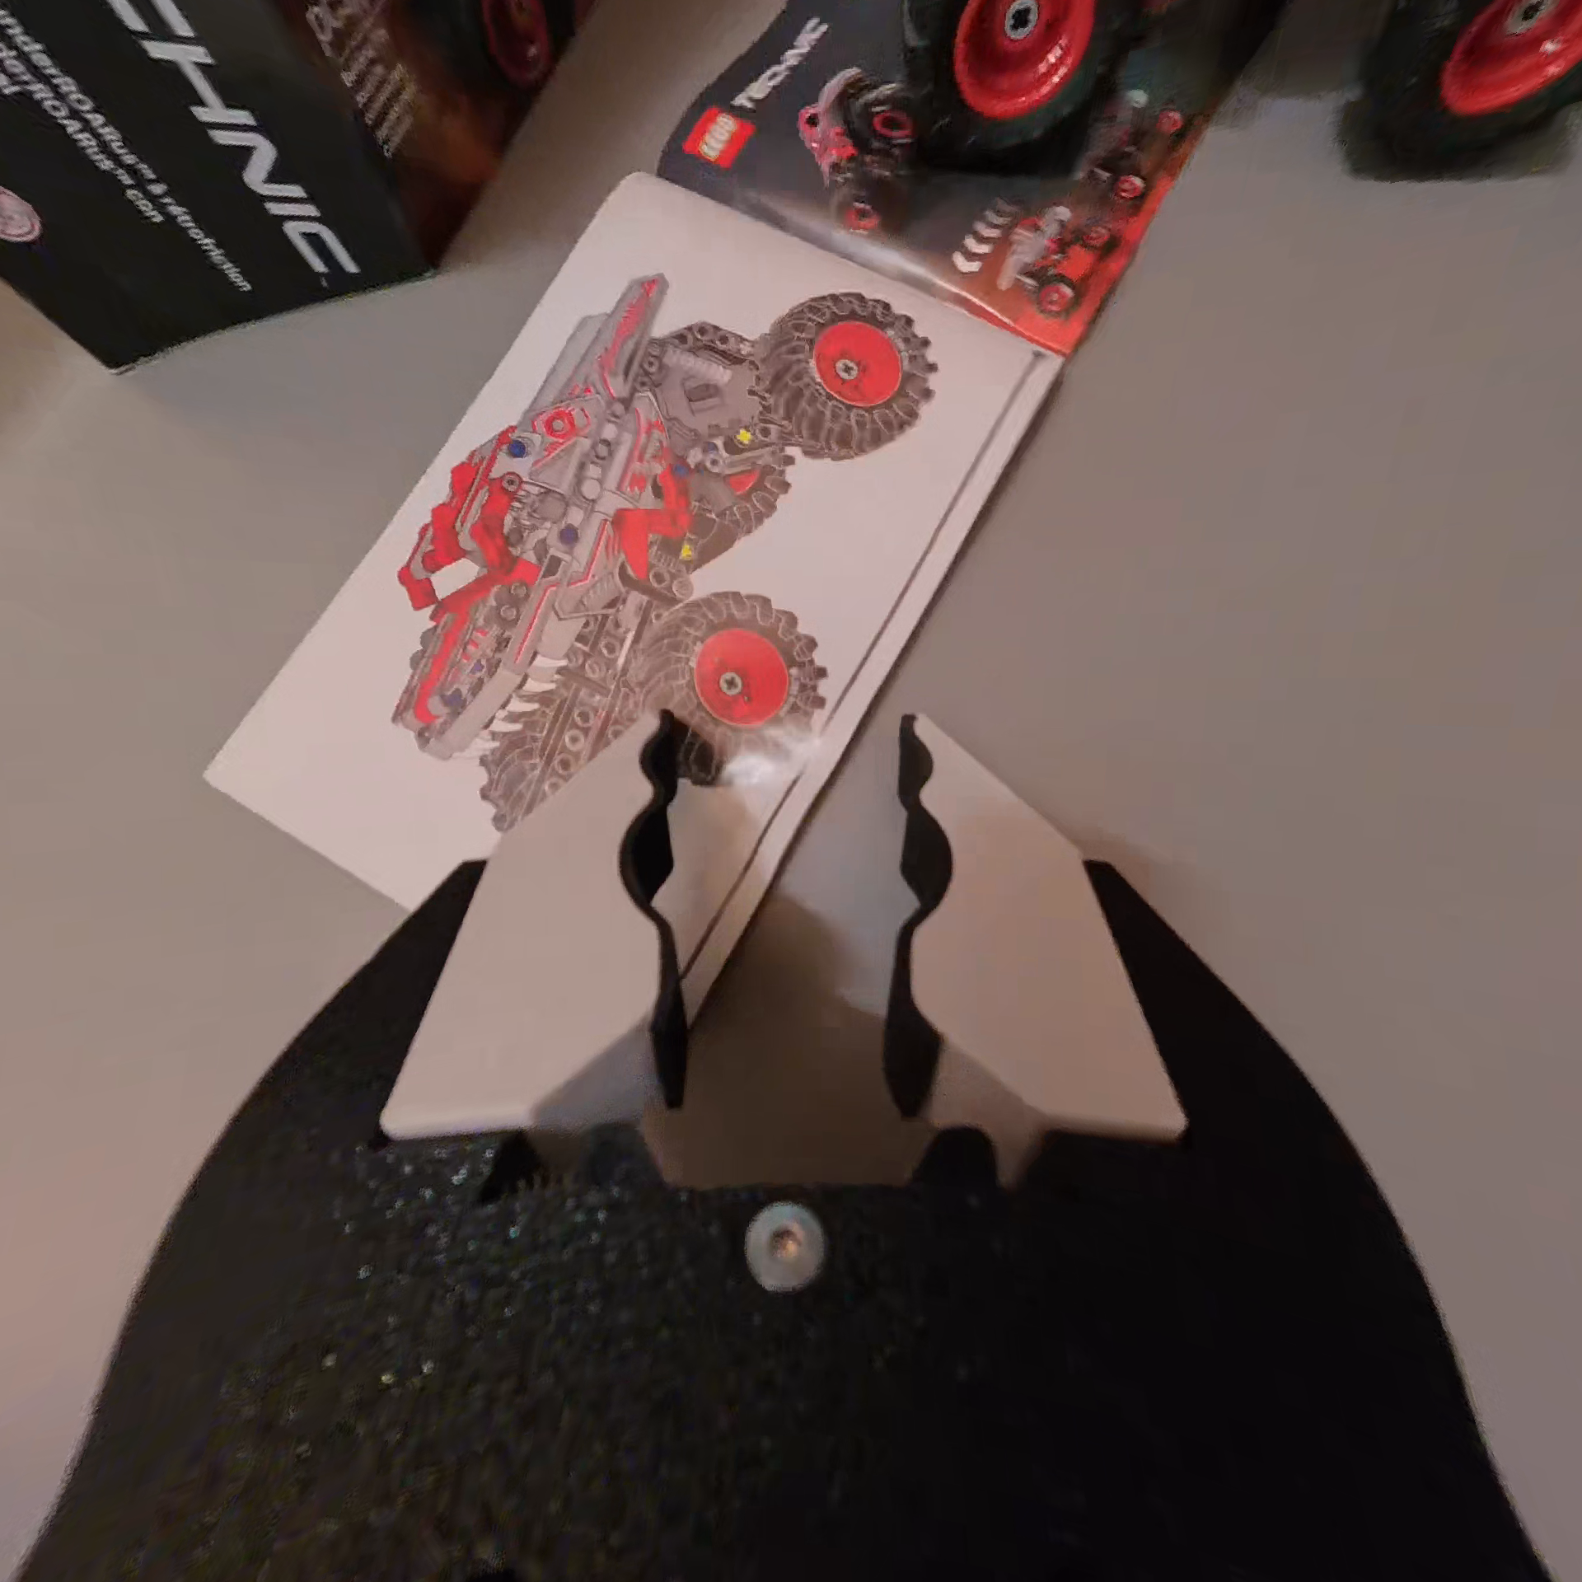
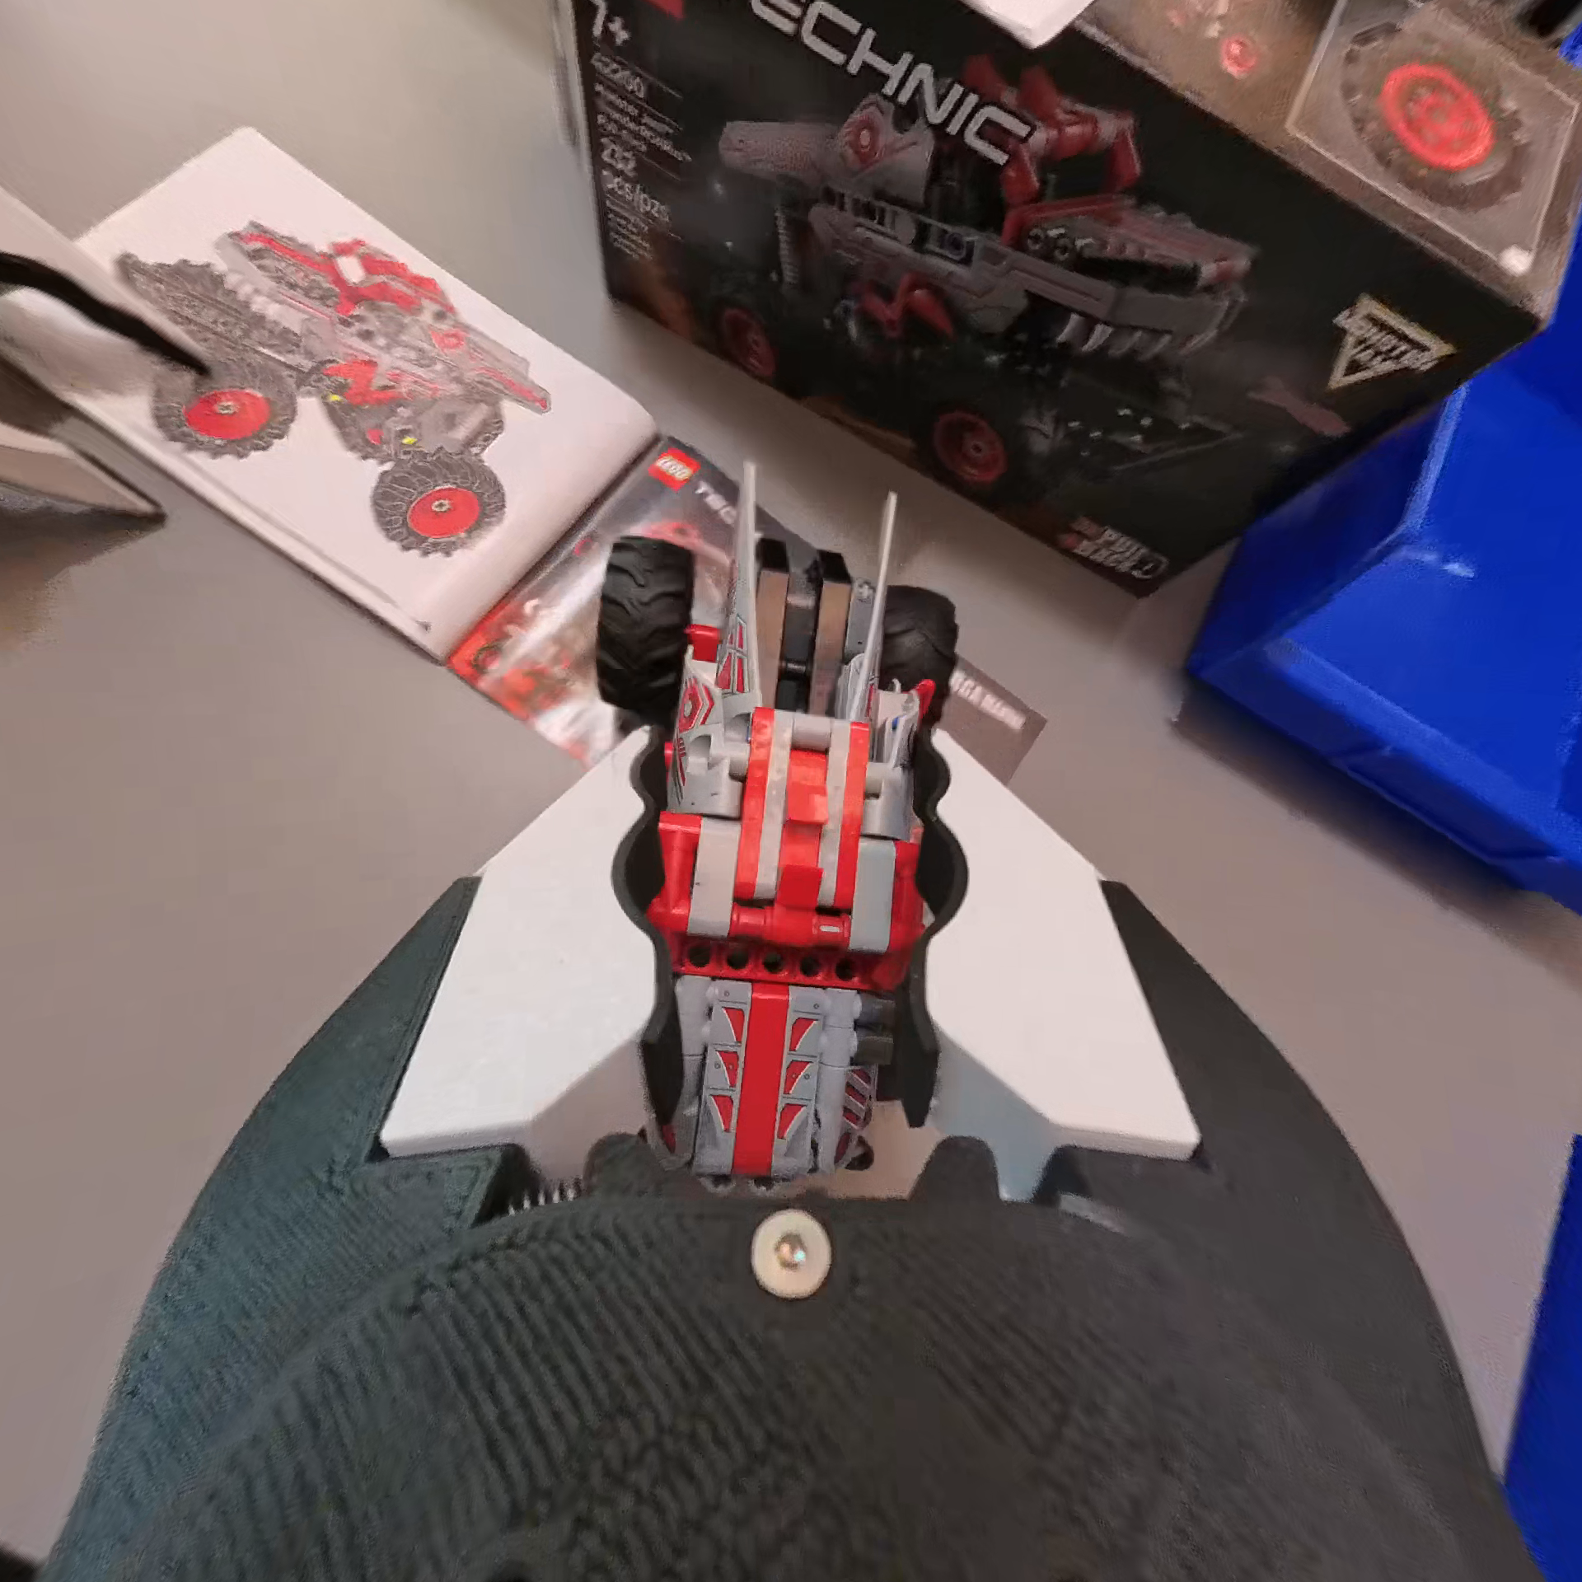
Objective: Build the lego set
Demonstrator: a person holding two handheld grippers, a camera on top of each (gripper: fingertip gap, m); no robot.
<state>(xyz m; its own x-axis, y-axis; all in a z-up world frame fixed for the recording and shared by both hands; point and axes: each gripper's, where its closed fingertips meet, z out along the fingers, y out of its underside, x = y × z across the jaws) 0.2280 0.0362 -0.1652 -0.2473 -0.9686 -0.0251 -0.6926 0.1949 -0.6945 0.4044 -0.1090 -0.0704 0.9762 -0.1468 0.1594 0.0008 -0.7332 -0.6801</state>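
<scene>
My right gripper (image 2: 788,749) is shut on the built red and grey lego truck (image 2: 783,856). Both pads press its sides, and its black tyres (image 2: 642,625) point away from me. Two of the truck's red-hubbed wheels (image 1: 1019,51) show at the top of the left wrist view. My left gripper (image 1: 786,723) is open and empty, low over the near edge of the open white instruction booklet (image 1: 599,514). Its left fingertip (image 1: 663,736) lies over the printed truck picture. The booklet (image 2: 342,359) also shows in the right wrist view, with the left gripper's finger (image 2: 103,317) on it.
The black lego box (image 2: 1027,257) stands behind the truck and also shows in the left wrist view (image 1: 171,171). A blue bin (image 2: 1412,642) is at the right. The booklet's dark printed cover (image 1: 984,188) and a dark card (image 2: 993,728) lie on the grey table (image 1: 1284,599).
</scene>
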